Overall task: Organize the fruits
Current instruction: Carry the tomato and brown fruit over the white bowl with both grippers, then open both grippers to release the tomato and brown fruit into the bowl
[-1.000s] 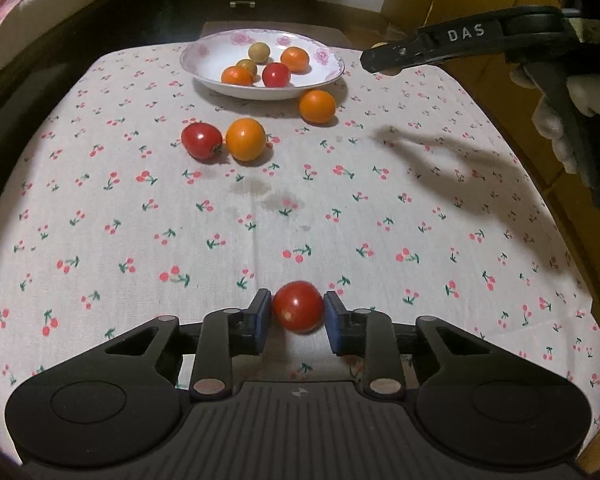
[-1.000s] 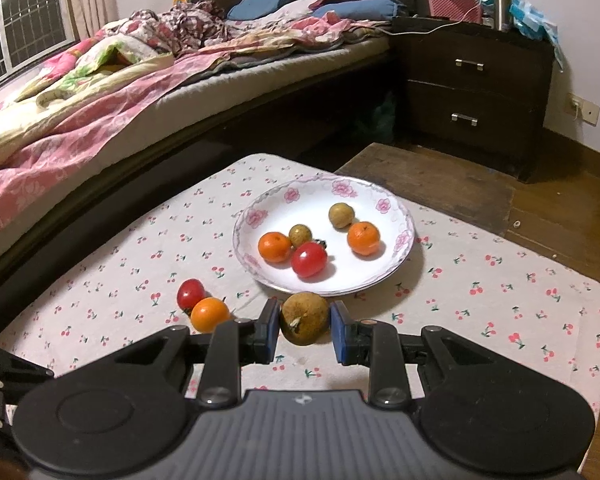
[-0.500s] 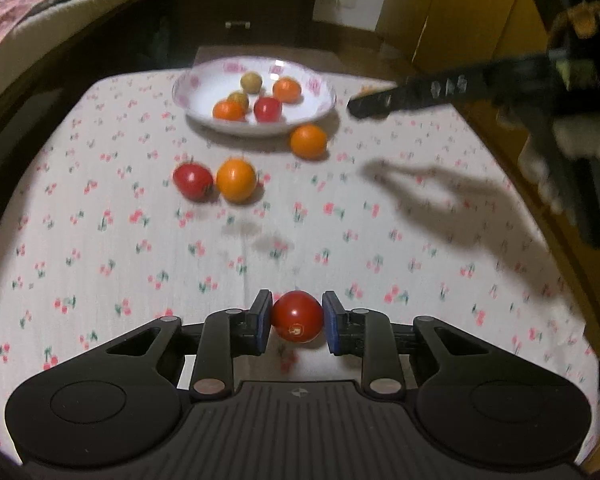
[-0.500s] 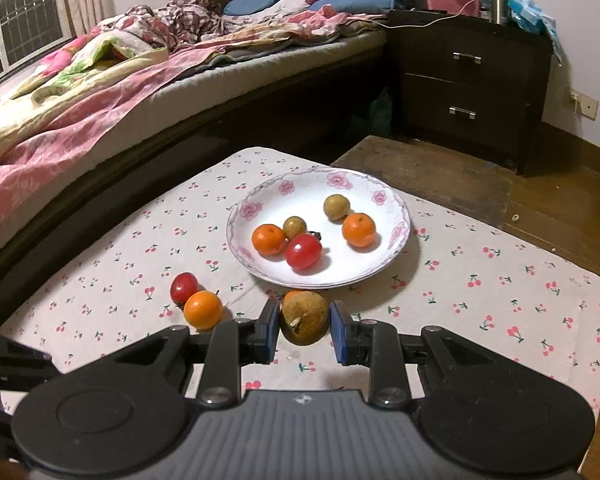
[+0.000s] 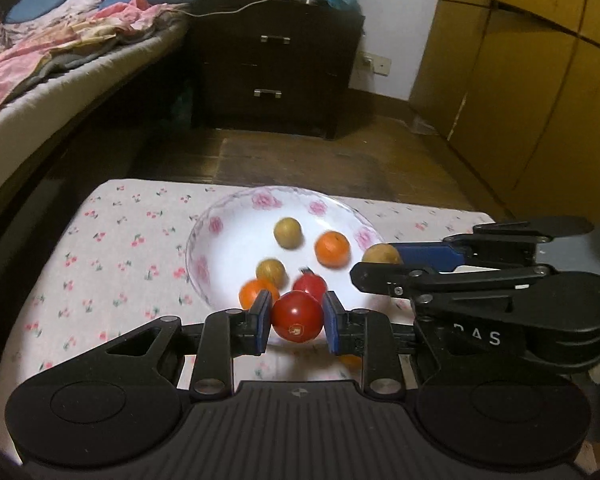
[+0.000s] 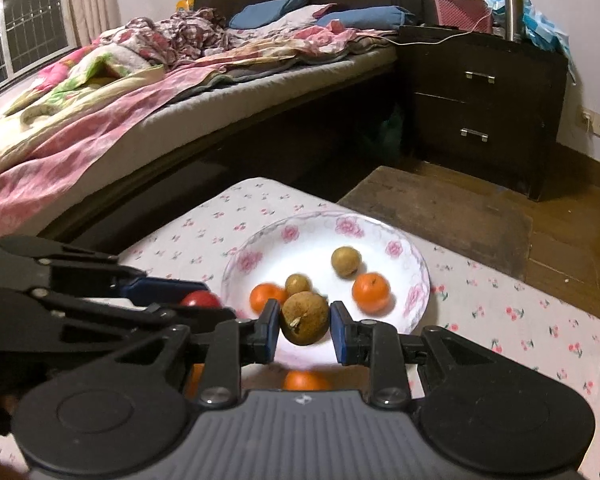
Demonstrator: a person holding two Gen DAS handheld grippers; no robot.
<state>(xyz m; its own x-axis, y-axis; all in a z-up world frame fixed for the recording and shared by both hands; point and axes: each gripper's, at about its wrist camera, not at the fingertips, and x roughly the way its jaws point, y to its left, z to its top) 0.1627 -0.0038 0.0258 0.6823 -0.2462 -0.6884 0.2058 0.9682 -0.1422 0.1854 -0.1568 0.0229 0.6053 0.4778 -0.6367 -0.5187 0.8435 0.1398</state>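
Left wrist view:
Left gripper (image 5: pixel 296 322): pinched on a round glossy red tomato (image 5: pixel 297 317), carried at the near rim of the plate, seemingly for dropping in.
White floral-rimmed plate (image 5: pixel 204 240): sat on the cherry-print cloth of the tabletop (image 5: pixel 112 240), already holding two small orange citrus fruits, two tan round fruits and another red tomato (image 5: pixel 311 285); apparently the collecting dish.
Right gripper (image 5: pixel 384 258): reached in from the right over the plate's edge, clamped on a brown rough-skinned round fruit (image 5: pixel 381 255).

Right wrist view:
Right gripper (image 6: pixel 305 320): pressed on the brown rough-skinned round fruit (image 6: pixel 304 317), held above the near part of the plate (image 6: pixel 416 264), likely just short of release.
Left gripper (image 6: pixel 192 294): alongside on the left, red tomato (image 6: pixel 199 299) between its blue pads.
Orange fruit (image 6: pixel 306 380): partly hidden below the gripper, probably outside the plate.
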